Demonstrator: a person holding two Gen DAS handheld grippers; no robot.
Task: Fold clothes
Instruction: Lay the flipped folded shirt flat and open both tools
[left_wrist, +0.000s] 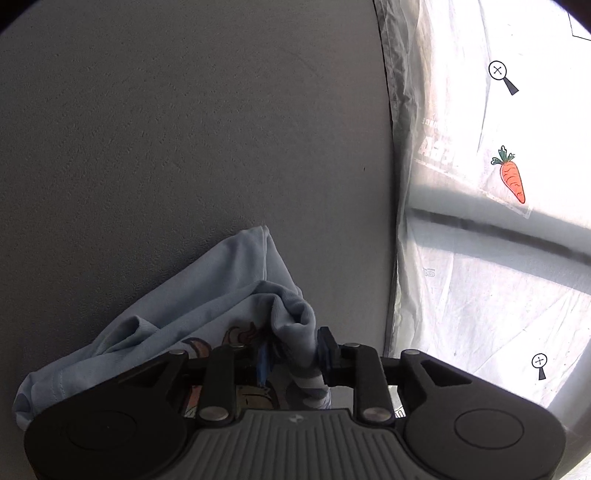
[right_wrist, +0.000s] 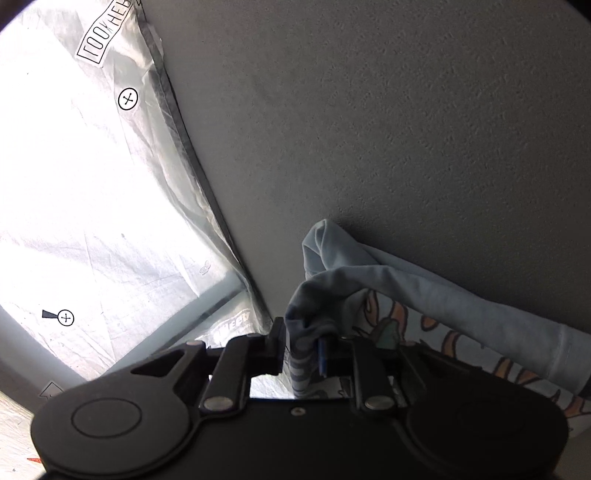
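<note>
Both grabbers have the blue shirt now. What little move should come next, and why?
Probably pull the two grippers gently apart. The left gripper and right gripper each pinch the light blue shirt, which hangs bunched and wrinkled, so stretching it flat first would likely make folding easier.

Shirt (left_wrist: 207, 295) print mostly hidden behind left gripper (left_wrist: 295, 354).

Pale blue garment (left_wrist: 207, 291) with an orange-and-brown cartoon print, grey textured wall (left_wrist: 184, 129), white translucent sheet (left_wrist: 480, 295) with orange carrot (left_wrist: 511, 179), black tool (left_wrist: 295, 360)
</note>
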